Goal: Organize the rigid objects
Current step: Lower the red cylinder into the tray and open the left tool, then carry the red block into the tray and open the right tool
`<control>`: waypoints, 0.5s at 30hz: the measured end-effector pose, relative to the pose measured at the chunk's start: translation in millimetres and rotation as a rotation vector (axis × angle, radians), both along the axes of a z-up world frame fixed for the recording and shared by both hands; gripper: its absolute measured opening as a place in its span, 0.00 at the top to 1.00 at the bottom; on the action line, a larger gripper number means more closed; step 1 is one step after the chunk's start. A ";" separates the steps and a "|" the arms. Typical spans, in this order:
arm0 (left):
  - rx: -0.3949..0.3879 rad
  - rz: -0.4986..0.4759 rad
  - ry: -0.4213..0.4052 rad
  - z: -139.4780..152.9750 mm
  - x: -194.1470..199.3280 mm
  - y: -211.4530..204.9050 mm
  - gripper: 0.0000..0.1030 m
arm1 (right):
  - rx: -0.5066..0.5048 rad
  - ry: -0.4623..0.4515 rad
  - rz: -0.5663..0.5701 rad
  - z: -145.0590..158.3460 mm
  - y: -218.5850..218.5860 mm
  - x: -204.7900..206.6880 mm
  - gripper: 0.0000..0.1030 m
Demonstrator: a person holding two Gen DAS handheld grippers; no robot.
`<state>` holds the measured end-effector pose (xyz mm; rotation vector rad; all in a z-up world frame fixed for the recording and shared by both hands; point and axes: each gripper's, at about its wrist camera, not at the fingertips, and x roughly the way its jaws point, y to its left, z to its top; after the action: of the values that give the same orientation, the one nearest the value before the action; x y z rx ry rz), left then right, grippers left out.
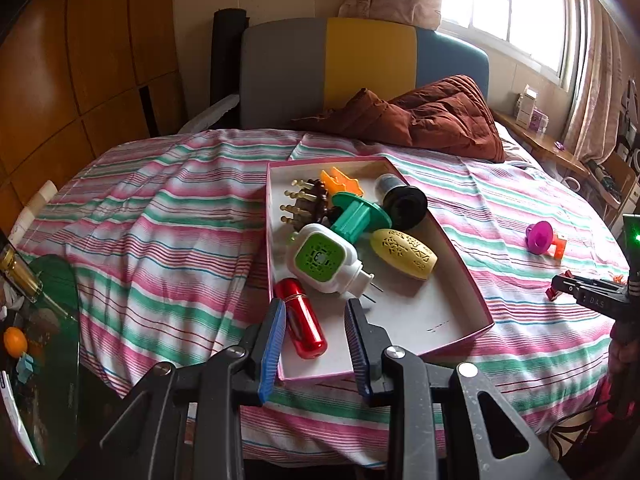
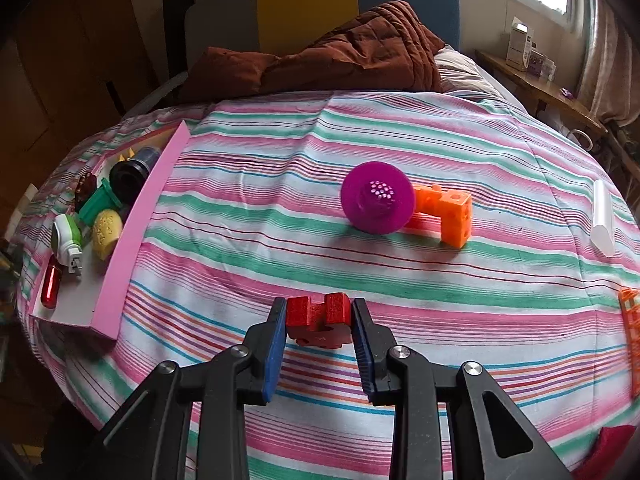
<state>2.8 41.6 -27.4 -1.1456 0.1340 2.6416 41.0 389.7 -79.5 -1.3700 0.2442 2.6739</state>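
Observation:
My right gripper (image 2: 319, 322) is shut on a small red block (image 2: 319, 318) just above the striped bedspread (image 2: 280, 152). Beyond it lie a purple perforated disc (image 2: 378, 202) and an orange block piece (image 2: 448, 212). To the left stands the pink box (image 2: 140, 232), holding several objects. My left gripper (image 1: 316, 320) hovers open over the box's (image 1: 464, 276) near left corner, with nothing pressed between its pads. A red cylinder (image 1: 304, 322) lies in the box just under its left finger. Further in are a white-green plug-in device (image 1: 320, 260), a yellow oval (image 1: 402, 254), a green spool (image 1: 356, 216) and a black cylinder (image 1: 402, 200).
A white tube (image 2: 604, 220) and an orange grid piece (image 2: 630, 320) lie at the bed's right side. A brown quilt (image 1: 432, 120) is heaped by the headboard. A glass side table (image 1: 60, 280) with clutter stands left of the bed, and a wooden shelf (image 2: 540, 76) runs under the window.

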 end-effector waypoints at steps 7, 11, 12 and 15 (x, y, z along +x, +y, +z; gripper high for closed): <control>0.016 0.012 0.000 -0.5 -0.4 -9.9 0.71 | -0.056 0.048 0.069 20.0 -38.8 -6.0 0.69; 0.025 0.021 -0.006 -2.2 -1.3 -14.2 0.71 | -0.082 0.092 0.151 37.8 -73.5 -14.4 0.69; 0.027 0.023 -0.006 -2.3 -1.5 -15.4 0.71 | -0.085 0.102 0.175 41.7 -83.2 -16.9 0.69; 0.031 0.031 -0.006 -2.9 -1.9 -19.2 0.71 | -0.096 0.126 0.244 51.3 -110.6 -23.7 0.69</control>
<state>0.9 22.4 -30.2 -1.1549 0.0748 2.6577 17.3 279.1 -28.1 -1.3370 0.2341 2.9911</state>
